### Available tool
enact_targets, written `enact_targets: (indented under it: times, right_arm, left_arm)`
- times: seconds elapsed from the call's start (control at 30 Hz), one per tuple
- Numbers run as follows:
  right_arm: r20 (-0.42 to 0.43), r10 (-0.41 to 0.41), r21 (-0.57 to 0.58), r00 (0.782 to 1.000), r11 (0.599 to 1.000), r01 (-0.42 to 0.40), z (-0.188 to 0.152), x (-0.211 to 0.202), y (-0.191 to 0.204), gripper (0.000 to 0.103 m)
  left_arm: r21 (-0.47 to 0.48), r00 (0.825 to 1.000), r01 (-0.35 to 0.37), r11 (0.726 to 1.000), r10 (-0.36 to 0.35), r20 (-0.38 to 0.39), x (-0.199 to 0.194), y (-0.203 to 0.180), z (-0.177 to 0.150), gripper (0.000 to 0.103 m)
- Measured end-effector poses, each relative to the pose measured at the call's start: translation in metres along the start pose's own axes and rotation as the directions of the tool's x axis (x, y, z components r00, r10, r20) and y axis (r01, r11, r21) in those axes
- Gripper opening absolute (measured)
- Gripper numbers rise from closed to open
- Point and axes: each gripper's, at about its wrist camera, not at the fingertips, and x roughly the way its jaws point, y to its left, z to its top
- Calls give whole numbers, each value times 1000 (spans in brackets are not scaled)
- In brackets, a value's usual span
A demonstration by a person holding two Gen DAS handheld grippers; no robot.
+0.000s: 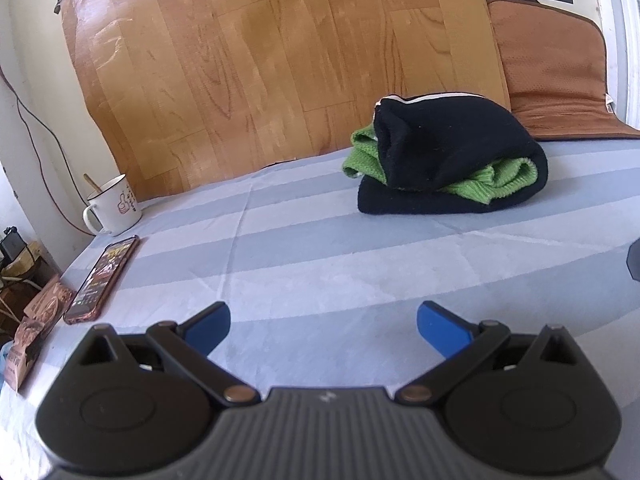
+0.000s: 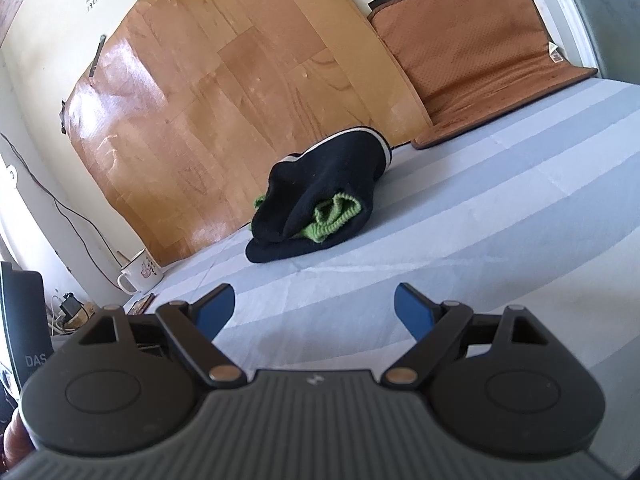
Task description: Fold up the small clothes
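Both tools are empty with their jaws spread wide. The left tool (image 1: 323, 328) and the right tool (image 2: 314, 312) hover low over the striped sheet (image 1: 304, 264) of what looks like a bed, and nothing lies between the blue pads of either.

The clothes sit in one bundle (image 1: 448, 160): a dark garment wrapped loosely around a green knit piece (image 1: 496, 184), resting on the sheet close to the wood-patterned panel (image 1: 280, 60) against the wall. From the left tool the bundle lies ahead and off to the right; from the right tool it lies nearly straight ahead, only slightly left of centre. Both tools are well apart from it, with bare sheet in between.

The bundle's long axis seems to run roughly across the left tool's line of sight, and slants away from the right tool. Judged from this, the right hand has the more direct line in, while the left would need to swing rightward. Neither looks clearly nearer.

A white mug (image 1: 114, 208) and a phone (image 1: 102, 276) lie far off to the left of the left tool, away from the approach.
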Motion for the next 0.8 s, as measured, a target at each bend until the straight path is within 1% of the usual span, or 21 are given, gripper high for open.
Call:
enact_targets:
  times: [0.8]
  right_arm:
    - [-12, 11, 16, 1000, 1000, -11, 7, 9, -9, 89]
  left_arm:
    - [13, 1000, -13, 1000, 14, -23, 14, -6, 8, 103]
